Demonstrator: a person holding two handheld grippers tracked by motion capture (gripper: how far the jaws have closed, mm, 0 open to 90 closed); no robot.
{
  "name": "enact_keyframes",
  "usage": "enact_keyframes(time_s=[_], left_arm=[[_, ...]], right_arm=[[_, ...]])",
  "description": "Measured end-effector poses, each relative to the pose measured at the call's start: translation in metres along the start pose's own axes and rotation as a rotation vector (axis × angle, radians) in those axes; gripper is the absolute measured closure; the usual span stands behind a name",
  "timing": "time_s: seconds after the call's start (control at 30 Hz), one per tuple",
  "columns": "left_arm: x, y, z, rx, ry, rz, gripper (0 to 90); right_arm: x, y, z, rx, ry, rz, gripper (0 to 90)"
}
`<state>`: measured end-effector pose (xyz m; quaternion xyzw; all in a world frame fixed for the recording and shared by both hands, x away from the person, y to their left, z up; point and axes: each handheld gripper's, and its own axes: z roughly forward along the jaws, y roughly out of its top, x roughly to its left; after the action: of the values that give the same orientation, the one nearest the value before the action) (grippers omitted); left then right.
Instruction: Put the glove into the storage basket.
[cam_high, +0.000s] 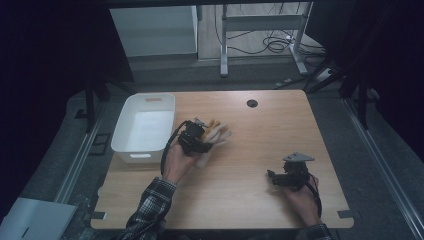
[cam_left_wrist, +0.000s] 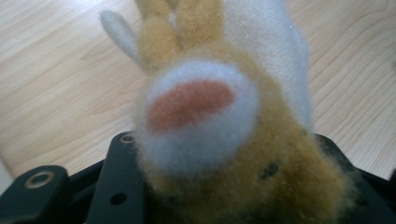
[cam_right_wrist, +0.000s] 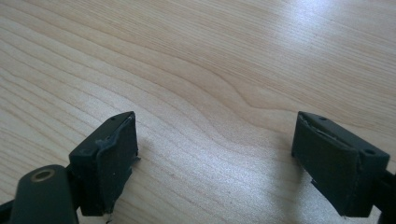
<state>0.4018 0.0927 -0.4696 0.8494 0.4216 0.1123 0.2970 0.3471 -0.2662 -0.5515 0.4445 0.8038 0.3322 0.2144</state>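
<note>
From the high view, the left gripper (cam_high: 196, 136) is pinching a plush toy (cam_high: 216, 135) just right of the white bin (cam_high: 144, 127), over the table (cam_high: 250, 150). The left gripper view is showing the plush toy (cam_left_wrist: 219, 121) squished between the jaws; it's looking soft and light, so grabbing the thick body beats a floppy ear. In the right gripper view, the right gripper (cam_right_wrist: 215, 158) is sitting spread wide, holding nothing.
</note>
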Motion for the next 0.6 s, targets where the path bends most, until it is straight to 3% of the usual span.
enact_keyframes(time_s=[0.17, 0.6], left_arm=[[0.006, 0.002, -0.006, -0.002, 0.011, -0.011, 55.6], [0.038, 0.010, -0.036, -0.010, 0.080, -0.072, 55.5]], right_arm=[[0.000, 0.000, 0.000, 0.000, 0.000, 0.000, 14.8], [0.000, 0.000, 0.000, -0.001, 0.000, 0.001, 14.8]])
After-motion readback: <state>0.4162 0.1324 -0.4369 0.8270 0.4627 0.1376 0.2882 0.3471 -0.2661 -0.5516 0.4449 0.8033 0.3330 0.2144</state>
